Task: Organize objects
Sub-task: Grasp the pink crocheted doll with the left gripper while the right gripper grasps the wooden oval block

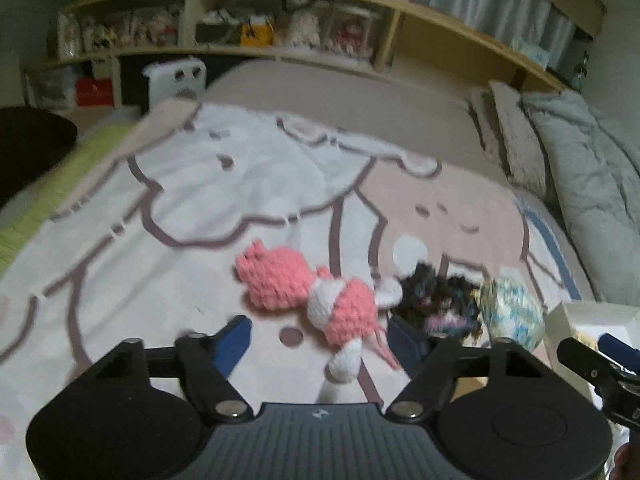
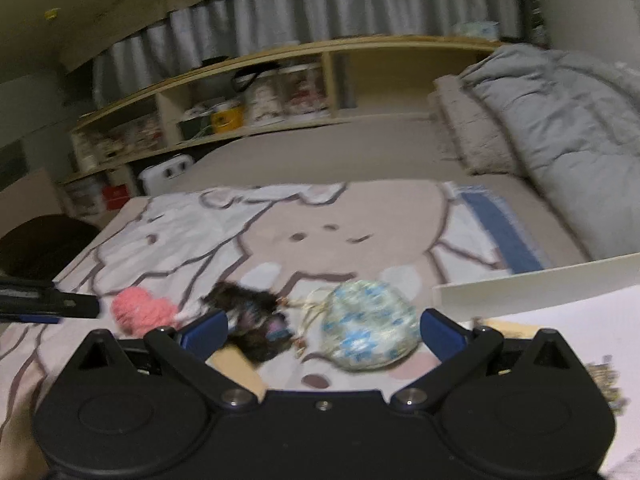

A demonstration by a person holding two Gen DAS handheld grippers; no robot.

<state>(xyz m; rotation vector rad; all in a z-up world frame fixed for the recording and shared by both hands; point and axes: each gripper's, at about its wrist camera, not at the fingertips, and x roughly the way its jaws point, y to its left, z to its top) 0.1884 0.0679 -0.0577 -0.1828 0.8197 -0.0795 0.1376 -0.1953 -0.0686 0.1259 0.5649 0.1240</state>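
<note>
A pink and white crocheted toy (image 1: 308, 296) lies on the cartoon blanket (image 1: 180, 200). Beside it on the right lie a dark fuzzy pouch (image 1: 436, 300) and a pale blue-patterned drawstring pouch (image 1: 510, 312). My left gripper (image 1: 320, 340) is open, its blue fingers either side of the pink toy's lower end, not closed on it. In the right wrist view my right gripper (image 2: 320, 328) is open, with the blue-patterned pouch (image 2: 370, 324) and the dark pouch (image 2: 256, 320) between its fingers. The pink toy (image 2: 140, 310) lies to their left.
A white box (image 2: 540, 280) stands open at the right, also in the left wrist view (image 1: 592, 320). A grey duvet (image 2: 560, 120) and pillows lie at the bed's right. A wooden shelf (image 1: 280, 20) full of items runs behind the bed.
</note>
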